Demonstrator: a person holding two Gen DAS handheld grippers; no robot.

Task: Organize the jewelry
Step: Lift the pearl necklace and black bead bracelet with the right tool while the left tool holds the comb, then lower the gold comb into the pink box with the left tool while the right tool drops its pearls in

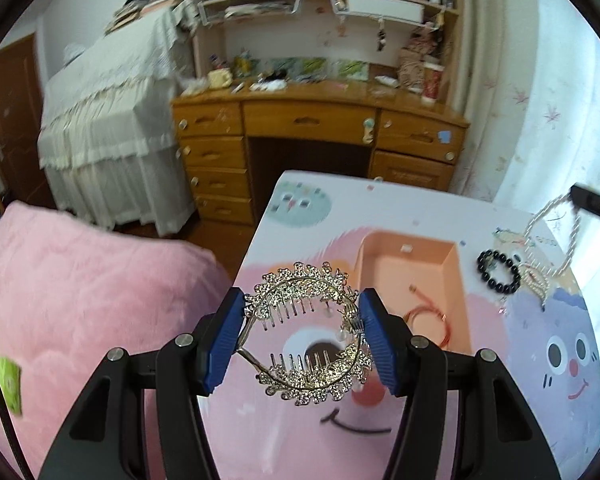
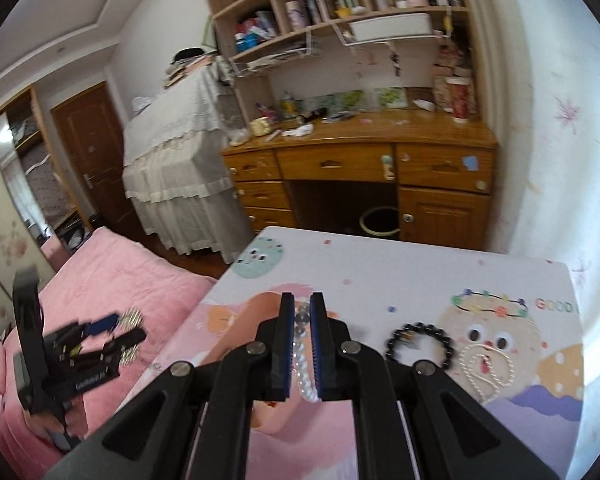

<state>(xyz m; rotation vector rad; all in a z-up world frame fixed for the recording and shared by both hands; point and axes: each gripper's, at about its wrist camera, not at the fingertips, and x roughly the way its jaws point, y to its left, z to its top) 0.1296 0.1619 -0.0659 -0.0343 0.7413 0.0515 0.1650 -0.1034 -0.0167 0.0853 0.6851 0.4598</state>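
A glossy cartoon-printed desk (image 1: 440, 208) is carrying a rectangular peach plastic tray (image 1: 458, 280). The left tool (image 1: 302, 334) is pinching a round rhinestone-studded metal tiara (image 1: 312, 388) above it; the right tool (image 2: 302, 344) is pinching a clear beaded strand (image 2: 305, 368).

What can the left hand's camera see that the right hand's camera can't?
Only the left wrist view shows inside the peach box, where a red cord bracelet lies, and the sparkly tiara up close in the left gripper. Only the right wrist view shows the clear beads pinched in the right gripper. Both show the black bead bracelet and the pearl strand on the table.
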